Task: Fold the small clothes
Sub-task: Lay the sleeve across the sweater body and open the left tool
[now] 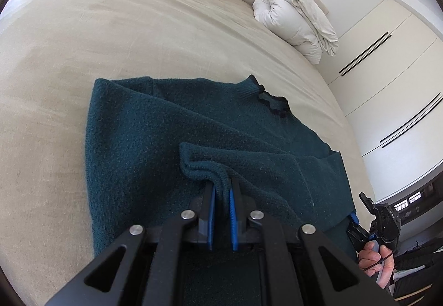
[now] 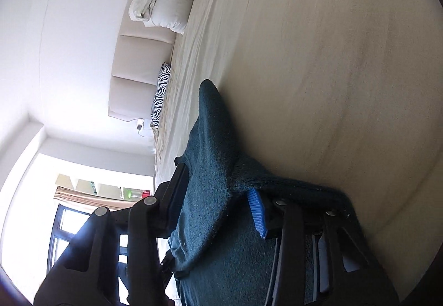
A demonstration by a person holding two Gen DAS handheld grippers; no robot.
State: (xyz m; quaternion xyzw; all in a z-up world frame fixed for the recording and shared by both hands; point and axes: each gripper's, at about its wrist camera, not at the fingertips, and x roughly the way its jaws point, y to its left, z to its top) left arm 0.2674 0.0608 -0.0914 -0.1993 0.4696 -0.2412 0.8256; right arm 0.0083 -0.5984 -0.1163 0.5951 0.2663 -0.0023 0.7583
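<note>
Sweater [image 1: 193, 123]: teal knit on bed [image 1: 110, 28], soft, floppy, seemingly thick. Left gripper [image 1: 221, 189] clamped on hem fold; right gripper [image 2: 221, 189] appears clamped on another edge. Best held at hem corners. Beyond: duvet [image 1: 296, 20].

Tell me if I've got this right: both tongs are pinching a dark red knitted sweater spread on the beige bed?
Nearly. The knitted sweater is dark teal, not red, as the left wrist view shows plainly. The rest holds: the left tongs and the right tongs both pinch it on the beige bed.
</note>
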